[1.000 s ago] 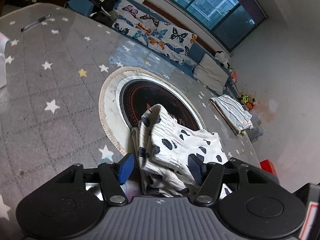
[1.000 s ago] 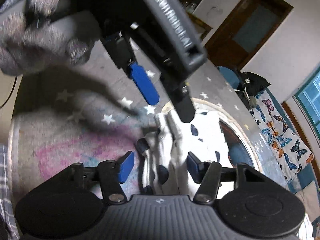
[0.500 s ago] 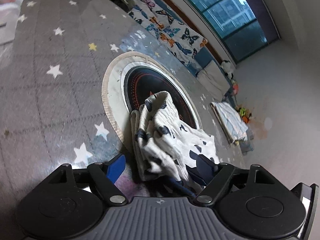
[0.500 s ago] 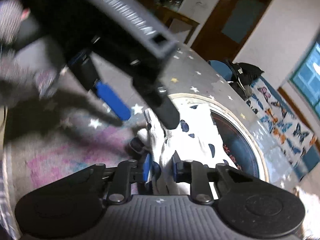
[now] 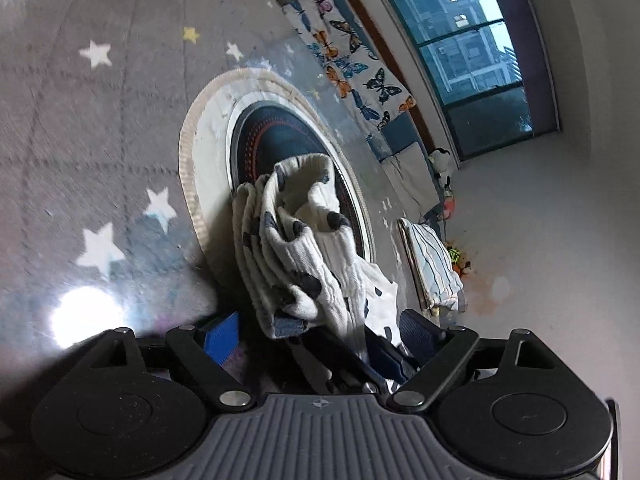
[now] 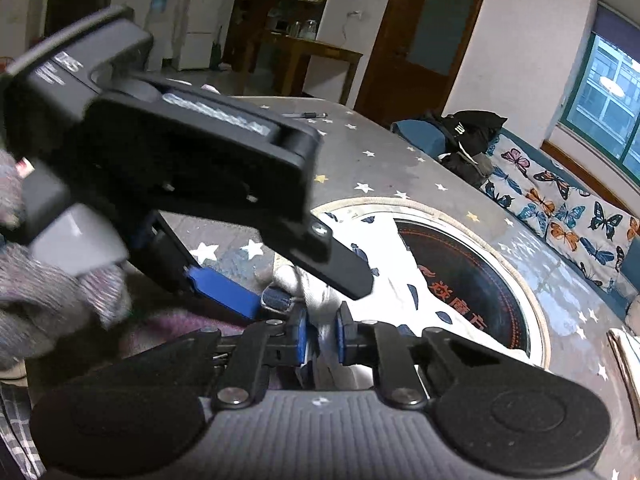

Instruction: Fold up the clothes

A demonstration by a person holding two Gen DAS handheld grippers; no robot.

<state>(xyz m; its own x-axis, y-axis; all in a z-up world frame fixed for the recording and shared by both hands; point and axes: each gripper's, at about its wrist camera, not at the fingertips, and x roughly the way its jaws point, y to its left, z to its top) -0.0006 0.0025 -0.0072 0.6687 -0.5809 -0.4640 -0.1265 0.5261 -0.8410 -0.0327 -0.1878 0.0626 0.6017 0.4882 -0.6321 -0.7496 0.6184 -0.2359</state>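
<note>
On the star-print tabletop [image 5: 100, 128], the spotted white garment [image 5: 304, 248] is bunched over the round mat [image 5: 208, 136]. It is pinched by the closing right gripper [image 6: 322, 334]. The left gripper [image 5: 320, 332] is opening, pads clear of the cloth between them.

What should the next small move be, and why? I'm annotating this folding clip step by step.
Probably draw the left gripper back clear of the white spotted garment. Its jaws are opening, the cloth lies loose between its fingers, and the closing right gripper already pinches a fold of that garment above the star-patterned table cover, so the right one alone could carry the fold.
</note>
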